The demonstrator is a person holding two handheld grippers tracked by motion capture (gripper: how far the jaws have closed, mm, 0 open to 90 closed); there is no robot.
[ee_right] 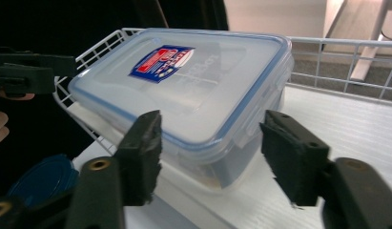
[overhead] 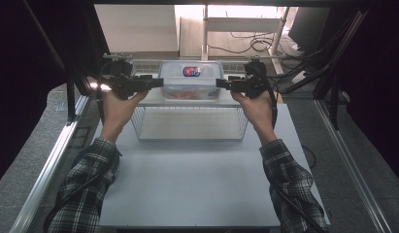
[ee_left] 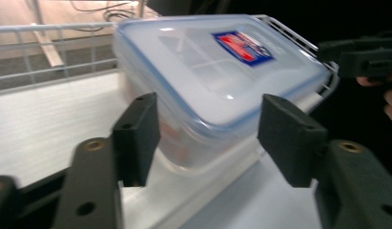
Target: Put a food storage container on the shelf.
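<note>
While the person's plaid-sleeved forearms come in over the pale grey tabletop (overhead: 187, 179), both hands hold their tools up at the two short ends of the clear rectangular plastic food box (overhead: 191, 80) with a blue-edged snap lid and a red-and-blue sticker. That box is the landmark for everything else.

Nearest to the person, in front of the box and lower, lies the open white wire basket (overhead: 187, 124) on the tabletop. The box itself sits higher, on a white shelf board (overhead: 153, 97) edged by a white wire rail (overhead: 143, 63), and something orange-red shows faintly through its wall.

At the box's left end is the left gripper (overhead: 158, 82), a black two-jaw tool. In the left gripper view its pads (ee_left: 136, 138) stand apart on either side of the box's near corner (ee_left: 208, 119), with visible gaps between pad and plastic, so the grip is released. At the box's right end is the right gripper (overhead: 220, 83), black as well. In the right gripper view its pads (ee_right: 141, 152) likewise flank the box's corner (ee_right: 212, 138) without pressing on it, released too. A round dark blue lid-like thing (ee_right: 43, 179) shows below the shelf edge in that view; what it is I cannot tell.

Beyond the box, past the wire rail, stands a pale wooden frame (overhead: 236, 24) with black cables (overhead: 250, 43) trailing on the floor behind it.
</note>
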